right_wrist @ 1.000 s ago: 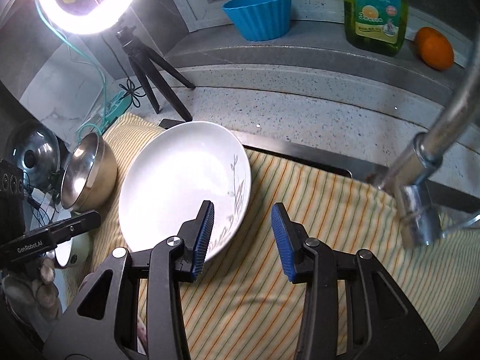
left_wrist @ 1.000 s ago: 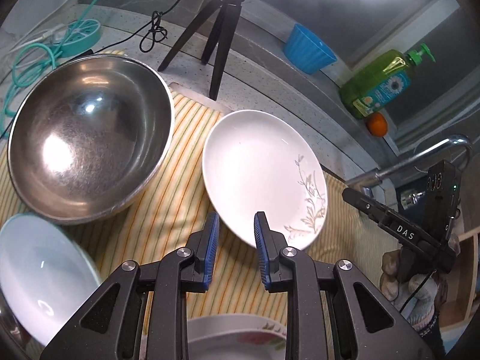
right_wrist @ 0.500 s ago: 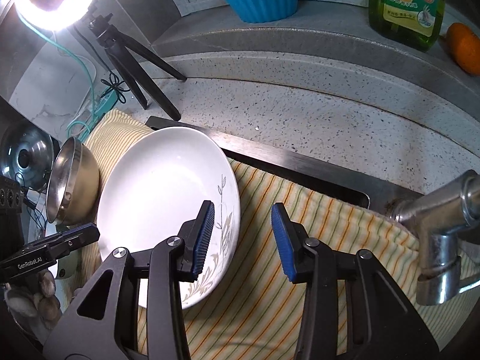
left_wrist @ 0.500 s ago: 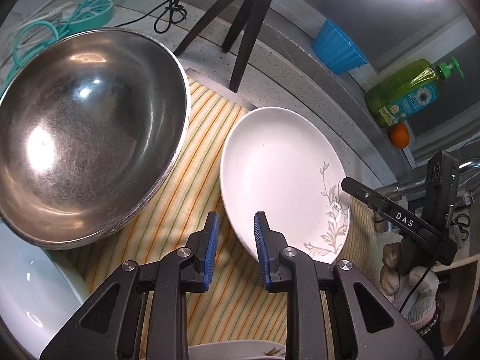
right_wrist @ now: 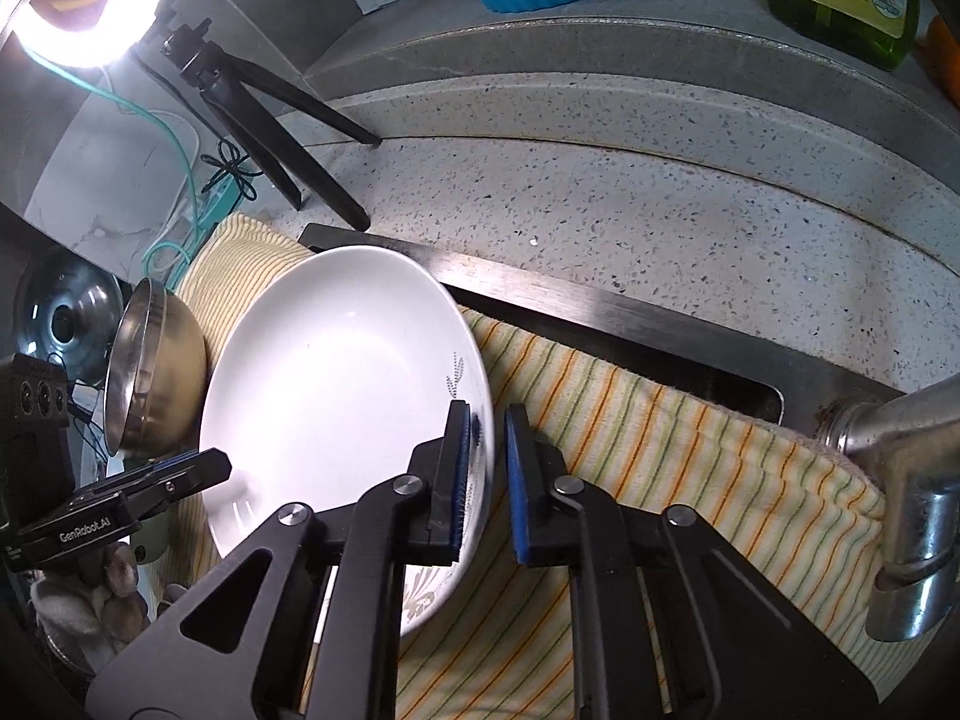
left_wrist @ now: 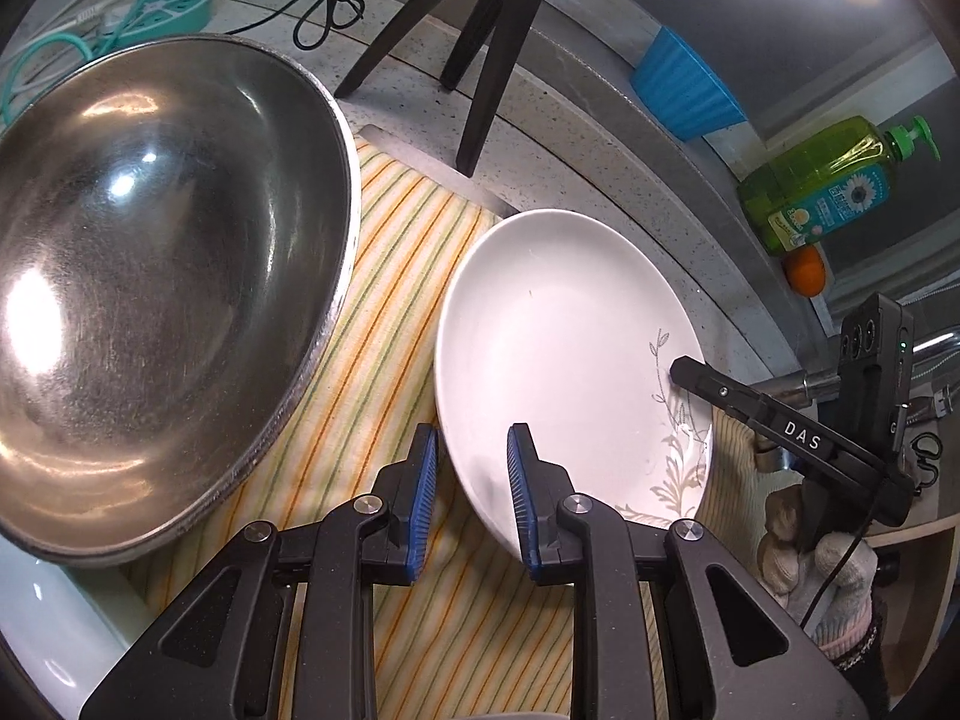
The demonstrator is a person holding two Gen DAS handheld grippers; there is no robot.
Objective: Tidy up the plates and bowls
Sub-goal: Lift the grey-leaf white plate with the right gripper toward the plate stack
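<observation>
A white plate (left_wrist: 558, 348) with a grey leaf pattern lies on the striped cloth (left_wrist: 396, 276). My right gripper (right_wrist: 485, 474) is shut on the plate's (right_wrist: 336, 372) right rim, one blue pad inside and one outside. In the left wrist view the right gripper (left_wrist: 681, 372) reaches in over the patterned edge. My left gripper (left_wrist: 469, 498) straddles the opposite rim with its jaws narrowly open; the pads do not press. A large steel bowl (left_wrist: 150, 276) sits just left of the plate.
A white bowl (left_wrist: 42, 630) peeks in at the lower left. A black tripod (left_wrist: 492, 60), a blue cup (left_wrist: 684, 90), a green soap bottle (left_wrist: 822, 186) and an orange (left_wrist: 807, 270) stand on the speckled counter behind. The steel faucet (right_wrist: 900, 468) is close on the right.
The right jaws have closed onto the plate's rim. Both grippers came down and closer to the plate, and the left one now has the rim between its pads.
</observation>
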